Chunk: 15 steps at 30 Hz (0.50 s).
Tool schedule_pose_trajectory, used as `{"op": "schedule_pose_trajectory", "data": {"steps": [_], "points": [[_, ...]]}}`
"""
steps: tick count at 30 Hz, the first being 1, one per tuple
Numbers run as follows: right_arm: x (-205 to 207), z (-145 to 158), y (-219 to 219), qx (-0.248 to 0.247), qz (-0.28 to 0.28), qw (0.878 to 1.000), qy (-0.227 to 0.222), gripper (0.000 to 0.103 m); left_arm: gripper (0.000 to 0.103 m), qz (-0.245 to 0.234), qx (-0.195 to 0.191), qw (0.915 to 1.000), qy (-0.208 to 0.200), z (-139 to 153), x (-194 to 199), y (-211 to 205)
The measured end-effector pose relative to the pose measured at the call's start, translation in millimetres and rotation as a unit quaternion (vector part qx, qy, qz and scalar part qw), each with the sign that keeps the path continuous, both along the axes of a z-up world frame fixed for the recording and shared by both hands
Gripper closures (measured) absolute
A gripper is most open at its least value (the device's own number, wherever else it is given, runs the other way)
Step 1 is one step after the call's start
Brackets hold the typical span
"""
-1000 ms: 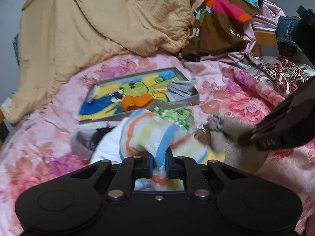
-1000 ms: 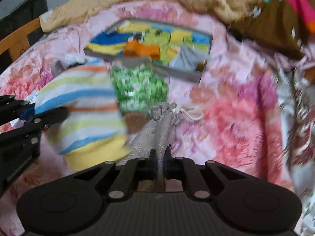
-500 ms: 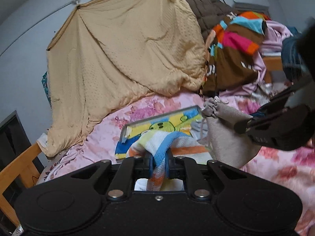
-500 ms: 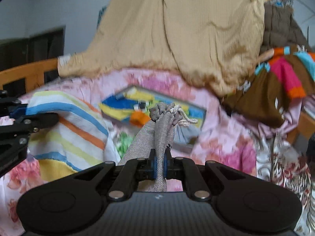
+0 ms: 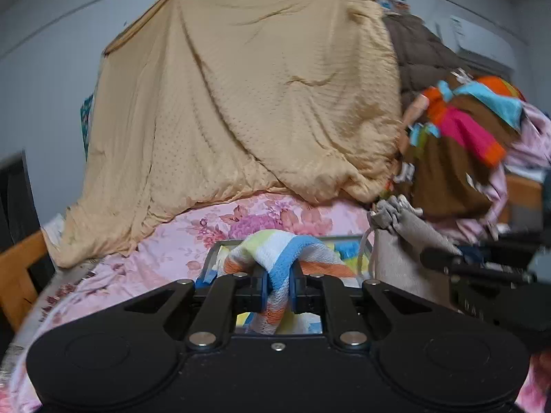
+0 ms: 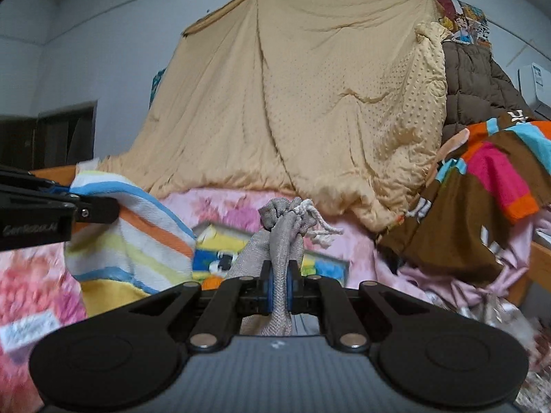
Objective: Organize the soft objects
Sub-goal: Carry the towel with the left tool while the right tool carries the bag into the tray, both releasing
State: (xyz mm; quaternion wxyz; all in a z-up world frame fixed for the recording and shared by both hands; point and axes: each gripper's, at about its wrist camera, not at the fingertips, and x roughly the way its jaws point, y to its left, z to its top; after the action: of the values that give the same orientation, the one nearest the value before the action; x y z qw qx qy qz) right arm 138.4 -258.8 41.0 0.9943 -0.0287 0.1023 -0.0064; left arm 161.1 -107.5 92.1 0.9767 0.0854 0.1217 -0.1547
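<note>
My left gripper (image 5: 278,287) is shut on a striped towel (image 5: 275,254) with white, blue, orange and yellow bands, held up above the bed. The towel also hangs at the left of the right wrist view (image 6: 131,237), below the left gripper (image 6: 100,208). My right gripper (image 6: 279,289) is shut on a grey drawstring bag (image 6: 282,237), gripped below its gathered neck; its white cord sticks out to the right. The bag also shows in the left wrist view (image 5: 403,241), hanging from the right gripper (image 5: 444,258).
A shallow grey box (image 6: 323,261) with colourful cloths lies on the pink floral bedspread (image 5: 179,247) behind both held things. A tan blanket (image 6: 310,103) hangs at the back. A brown multicoloured garment pile (image 6: 482,189) lies right. A wooden bed frame (image 5: 17,275) is left.
Both grippers have lifted and tilted up, carrying the towel and the bag off the bed. The box now sits low behind them, and the hanging blanket fills the views.
</note>
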Motion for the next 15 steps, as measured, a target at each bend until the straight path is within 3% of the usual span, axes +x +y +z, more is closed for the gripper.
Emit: {"op": "schedule_pose_trajectory", "data": {"steps": [8, 15], "points": [[100, 1, -18, 0.043, -0.005, 0.999, -0.013, 0.095, 0.091, 0.013, -0.029, 0.9994, 0.013, 1, 119, -20], [162, -23, -42, 0.101, -0.019, 0.994, 0.027, 0.095, 0.091, 0.028, -0.03, 0.9976, 0.056, -34, 206, -44]]}}
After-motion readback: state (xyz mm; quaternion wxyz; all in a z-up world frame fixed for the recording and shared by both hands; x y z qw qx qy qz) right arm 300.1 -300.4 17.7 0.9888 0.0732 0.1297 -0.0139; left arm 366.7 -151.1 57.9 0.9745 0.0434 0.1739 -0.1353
